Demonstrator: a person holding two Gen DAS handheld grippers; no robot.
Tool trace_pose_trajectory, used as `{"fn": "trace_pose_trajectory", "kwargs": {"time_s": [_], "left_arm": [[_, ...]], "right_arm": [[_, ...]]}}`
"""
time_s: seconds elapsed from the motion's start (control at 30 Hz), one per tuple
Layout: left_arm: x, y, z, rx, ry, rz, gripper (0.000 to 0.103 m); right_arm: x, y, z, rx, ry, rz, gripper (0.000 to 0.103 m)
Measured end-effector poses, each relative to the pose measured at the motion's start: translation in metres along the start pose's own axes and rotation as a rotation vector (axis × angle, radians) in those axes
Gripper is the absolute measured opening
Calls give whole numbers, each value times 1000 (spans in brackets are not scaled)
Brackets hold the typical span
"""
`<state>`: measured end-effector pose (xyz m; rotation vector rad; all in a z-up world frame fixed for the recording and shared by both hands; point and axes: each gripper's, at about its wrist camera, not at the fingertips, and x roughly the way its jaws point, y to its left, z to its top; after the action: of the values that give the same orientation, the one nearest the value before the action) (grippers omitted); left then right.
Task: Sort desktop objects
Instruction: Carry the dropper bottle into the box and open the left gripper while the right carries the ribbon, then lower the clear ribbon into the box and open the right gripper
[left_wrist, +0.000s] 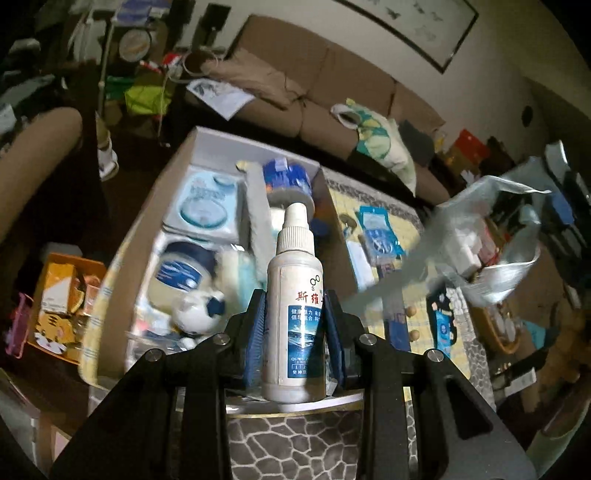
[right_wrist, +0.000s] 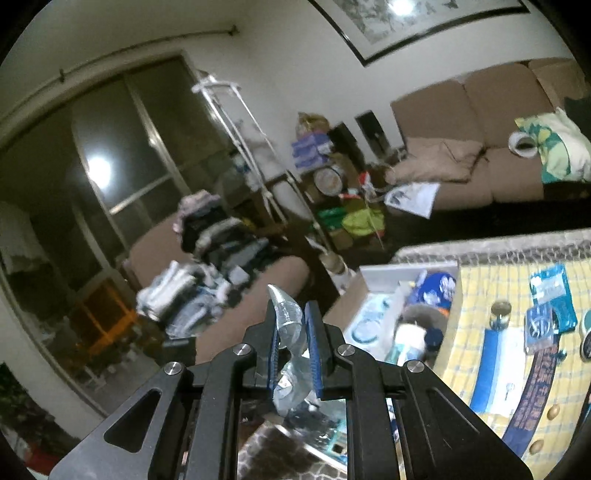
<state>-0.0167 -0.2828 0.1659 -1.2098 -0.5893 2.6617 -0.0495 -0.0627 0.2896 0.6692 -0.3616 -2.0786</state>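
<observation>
At lower centre of the left wrist view, the left gripper (left_wrist: 295, 332) pinches an upright white spray bottle (left_wrist: 295, 314) before the cardboard box (left_wrist: 155, 218), while the right gripper (right_wrist: 291, 350) clamps a crumpled clear plastic bag (right_wrist: 290, 354) at its frame's lower centre.

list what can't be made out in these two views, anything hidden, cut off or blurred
- Left wrist view: the white bottle label's side edges are covered by the left gripper jaws.
- Left wrist view: the clear plastic bag is motion-blurred, so its contents are unreadable.
- Right wrist view: the bag's lower part drops behind the right gripper.
- Right wrist view: the cardboard box contents are blurred.
</observation>
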Motion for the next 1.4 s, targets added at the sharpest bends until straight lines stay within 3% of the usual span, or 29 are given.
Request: {"fn": "trace_pose_trajectory", "kwargs": {"time_s": [0.17,0.37,0.63,0.8,0.87,0.93,1.07,1.1,1.27,1.4], "left_arm": [[52,-22,-14,-2,80,-26,28],[92,-36,-22,-33,115,2,28],[121,-39,-18,-117,131,15,28],[140,-41,-8,-133,149,52,27],[145,-41,-5,-143,169,55,30],[141,-39,-4,-158,169,44,35],[92,-19,-3,-216,70,14,62],[84,-13,-2,-230,53,13,64],[36,29,-4,-279,-14,47,67],[23,43,-6,-269,-12,71,67]], "right_arm": [[18,-18,-19,25,40,-45,15],[22,-41,-26,20,71,-100,15],[-27,-33,-5,11,-97,-49,15],[-32,-19,11,-31,-76,-34,15],[-29,-20,10,-27,-55,-30,15],[-25,-22,5,-16,-37,-28,15],[-20,-27,-1,19,-11,-2,15],[-19,-27,-2,23,-6,5,15],[-8,-13,3,18,0,39,15],[13,3,13,-15,1,26,15]]}}
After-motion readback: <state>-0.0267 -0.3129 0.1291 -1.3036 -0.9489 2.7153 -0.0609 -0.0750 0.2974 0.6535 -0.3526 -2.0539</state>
